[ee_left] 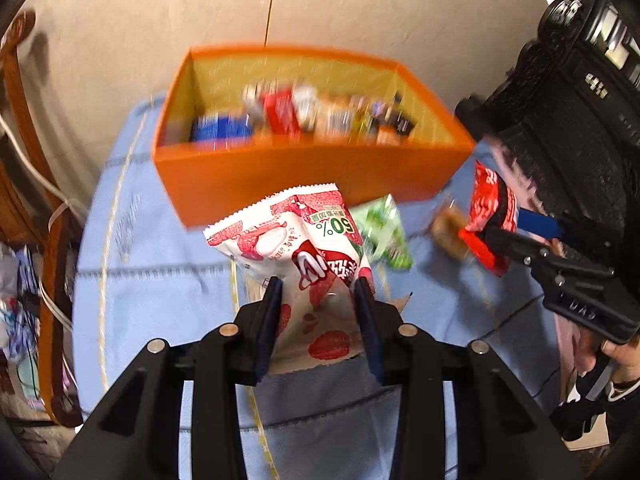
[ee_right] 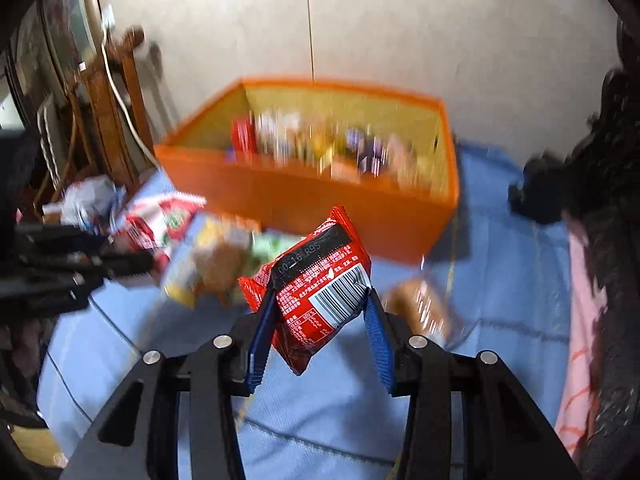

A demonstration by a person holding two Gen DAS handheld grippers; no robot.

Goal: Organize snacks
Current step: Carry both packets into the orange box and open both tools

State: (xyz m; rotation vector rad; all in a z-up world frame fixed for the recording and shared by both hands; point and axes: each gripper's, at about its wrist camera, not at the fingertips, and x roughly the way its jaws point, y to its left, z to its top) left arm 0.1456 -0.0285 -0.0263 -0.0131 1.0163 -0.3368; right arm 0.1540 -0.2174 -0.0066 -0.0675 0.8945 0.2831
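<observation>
Two grippers each hold a snack above the blue cloth (ee_left: 160, 248). The left gripper (ee_left: 318, 286) pinches a white bag (ee_left: 296, 240) with red fruit on it — its blue fingers (ee_left: 269, 312) press the bag from both sides. The bag sticks up in front of the orange box (ee_left: 304, 176), just short of its near wall. The right gripper (ee_right: 320, 300) pinches a red pack (ee_right: 316, 280) with a barcode on it, one finger on each side. The pack is tilted and also sits in the air, near the front of the box (ee_right: 320, 196).

The box stands on the cloth by the wall and has many snacks (ee_left: 304, 114) inside — they are too blurry to name. On the cloth between the grippers and the box lie a green bag (ee_left: 386, 236) and a brown snack (ee_left: 450, 232). A wooden chair (ee_left: 28, 160) stands to the left.
</observation>
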